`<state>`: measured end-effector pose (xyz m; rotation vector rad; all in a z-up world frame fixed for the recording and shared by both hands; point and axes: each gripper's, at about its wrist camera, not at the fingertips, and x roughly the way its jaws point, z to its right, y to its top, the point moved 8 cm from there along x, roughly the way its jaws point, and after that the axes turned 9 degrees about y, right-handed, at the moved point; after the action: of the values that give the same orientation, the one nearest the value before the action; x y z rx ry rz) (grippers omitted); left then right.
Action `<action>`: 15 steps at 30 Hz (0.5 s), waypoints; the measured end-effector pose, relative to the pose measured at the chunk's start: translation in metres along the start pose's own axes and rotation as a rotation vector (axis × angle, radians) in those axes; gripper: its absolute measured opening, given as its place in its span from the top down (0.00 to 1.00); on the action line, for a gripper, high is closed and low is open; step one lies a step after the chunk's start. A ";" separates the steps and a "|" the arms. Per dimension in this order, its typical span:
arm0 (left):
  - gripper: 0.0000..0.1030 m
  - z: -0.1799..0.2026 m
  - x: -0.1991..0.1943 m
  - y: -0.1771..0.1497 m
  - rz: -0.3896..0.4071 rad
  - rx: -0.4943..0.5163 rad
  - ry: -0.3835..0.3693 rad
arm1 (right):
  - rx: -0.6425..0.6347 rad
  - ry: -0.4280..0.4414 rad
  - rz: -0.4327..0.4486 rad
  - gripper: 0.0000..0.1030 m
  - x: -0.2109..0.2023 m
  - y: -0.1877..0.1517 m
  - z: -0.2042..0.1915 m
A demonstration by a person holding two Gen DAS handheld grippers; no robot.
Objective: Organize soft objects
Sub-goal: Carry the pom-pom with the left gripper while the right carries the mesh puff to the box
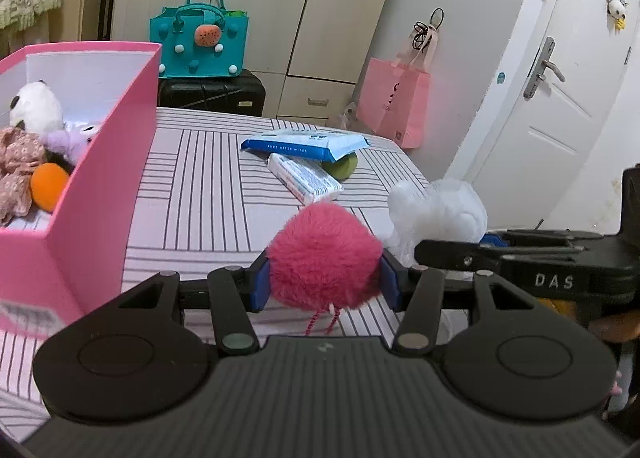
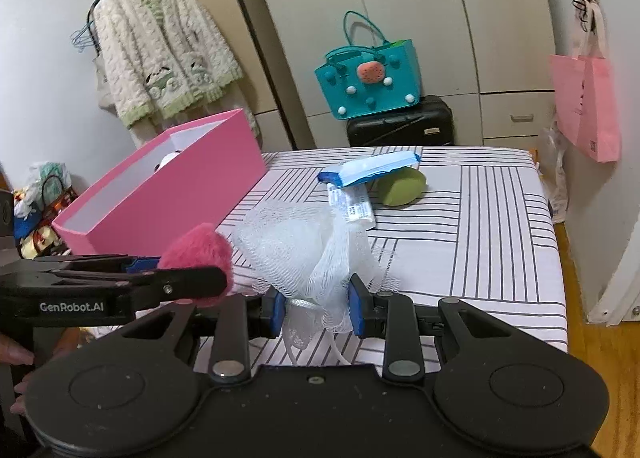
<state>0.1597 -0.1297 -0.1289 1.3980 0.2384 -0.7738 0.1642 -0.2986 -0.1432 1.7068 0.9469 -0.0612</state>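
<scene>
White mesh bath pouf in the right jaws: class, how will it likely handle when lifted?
The white mesh pouf probably squashes easily: its netting bunches between the jaws. It looks airy, so likely light. Loose folds may sag or snag.

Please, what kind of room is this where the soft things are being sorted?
Most likely a bedroom at home: a bed with a striped sheet, tall wardrobe doors behind it, and a fluffy cardigan hanging on a rack beside them.

The wipes pack (image 1: 305,142) covers most of the green ball (image 1: 343,166). The pink box (image 2: 168,181) wall hides nearly all its plush toys in the right wrist view, and the box's label (image 1: 28,316) is too blurred to read.
</scene>
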 end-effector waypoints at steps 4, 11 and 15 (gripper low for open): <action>0.50 -0.003 -0.013 -0.003 -0.009 -0.004 -0.012 | -0.018 0.022 -0.022 0.66 -0.007 0.003 -0.008; 0.50 -0.011 -0.045 0.001 -0.019 0.001 -0.054 | -0.024 0.077 -0.068 0.65 -0.022 0.011 -0.026; 0.50 -0.020 -0.064 0.006 -0.017 0.001 -0.072 | -0.036 0.114 -0.092 0.65 -0.026 0.016 -0.041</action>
<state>0.1220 -0.0888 -0.0915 1.3681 0.1940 -0.8362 0.1395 -0.2797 -0.1024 1.6465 1.1049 -0.0080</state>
